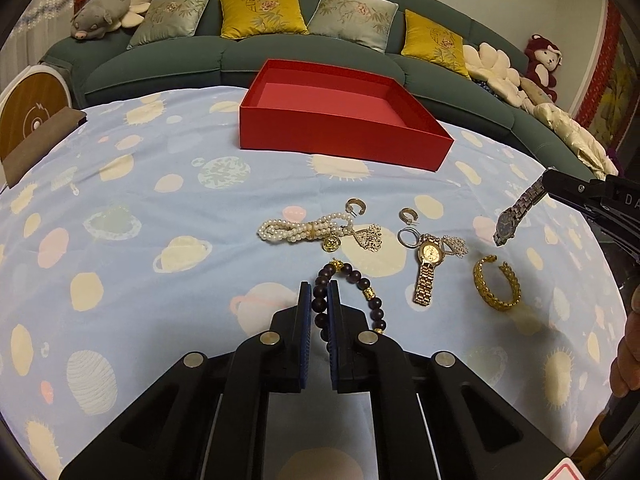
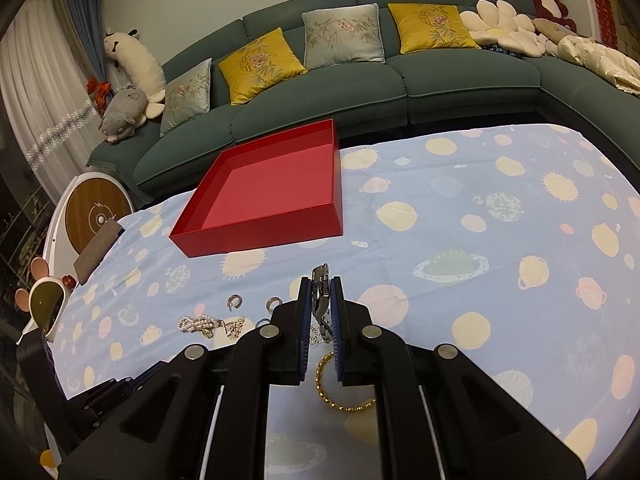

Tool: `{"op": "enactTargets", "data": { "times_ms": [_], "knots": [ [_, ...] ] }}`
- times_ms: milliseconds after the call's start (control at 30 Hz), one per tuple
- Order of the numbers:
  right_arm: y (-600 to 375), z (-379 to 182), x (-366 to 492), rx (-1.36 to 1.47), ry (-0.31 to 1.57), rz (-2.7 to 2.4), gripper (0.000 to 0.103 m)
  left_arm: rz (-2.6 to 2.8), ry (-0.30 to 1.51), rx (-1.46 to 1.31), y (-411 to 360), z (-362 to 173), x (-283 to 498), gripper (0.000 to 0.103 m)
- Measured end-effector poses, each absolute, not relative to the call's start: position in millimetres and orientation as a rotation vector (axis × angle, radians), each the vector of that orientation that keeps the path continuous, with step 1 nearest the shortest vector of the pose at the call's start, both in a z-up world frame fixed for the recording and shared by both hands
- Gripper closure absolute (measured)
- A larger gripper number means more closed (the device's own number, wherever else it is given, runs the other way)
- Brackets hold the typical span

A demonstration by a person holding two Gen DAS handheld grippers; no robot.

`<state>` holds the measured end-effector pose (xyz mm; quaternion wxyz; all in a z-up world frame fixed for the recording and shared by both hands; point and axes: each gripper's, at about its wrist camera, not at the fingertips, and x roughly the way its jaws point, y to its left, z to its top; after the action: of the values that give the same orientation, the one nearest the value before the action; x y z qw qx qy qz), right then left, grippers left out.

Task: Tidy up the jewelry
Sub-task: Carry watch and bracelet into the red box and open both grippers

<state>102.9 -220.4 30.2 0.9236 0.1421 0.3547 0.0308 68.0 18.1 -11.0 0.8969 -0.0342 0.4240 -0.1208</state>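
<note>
An open, empty red box (image 1: 344, 136) (image 2: 276, 184) sits at the table's far side. My left gripper (image 1: 320, 292) is shut on a dark bead bracelet (image 1: 362, 284) that lies on the cloth. My right gripper (image 2: 320, 286) is shut on a silver watch (image 2: 322, 304), which hangs in the air in the left wrist view (image 1: 516, 216). On the cloth lie a pearl bracelet (image 1: 300, 230), two hoop earrings (image 1: 356, 207), a ring (image 1: 407, 238), a gold watch (image 1: 427, 272), brooches (image 1: 370, 236) and a gold bangle (image 1: 496, 284) (image 2: 340, 400).
The table has a blue planet-print cloth (image 1: 160, 240). A teal sofa (image 2: 360, 80) with cushions and plush toys runs behind it. A brown block (image 1: 40, 140) lies at the left table edge. A round white device (image 2: 92, 208) stands beside the table.
</note>
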Motion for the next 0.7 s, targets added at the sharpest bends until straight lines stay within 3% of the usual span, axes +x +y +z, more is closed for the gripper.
{"op": "enactTargets", "data": {
  "times_ms": [433, 700],
  "knots": [
    [-204, 74, 113, 0.304, 0.646, 0.133, 0.094, -0.339, 0.764, -0.097, 14, 66, 71, 0.098],
    [-199, 98, 164, 0.316, 0.653, 0.173, 0.094, -0.339, 0.683, -0.098, 17, 125, 136, 0.098]
  ]
}}
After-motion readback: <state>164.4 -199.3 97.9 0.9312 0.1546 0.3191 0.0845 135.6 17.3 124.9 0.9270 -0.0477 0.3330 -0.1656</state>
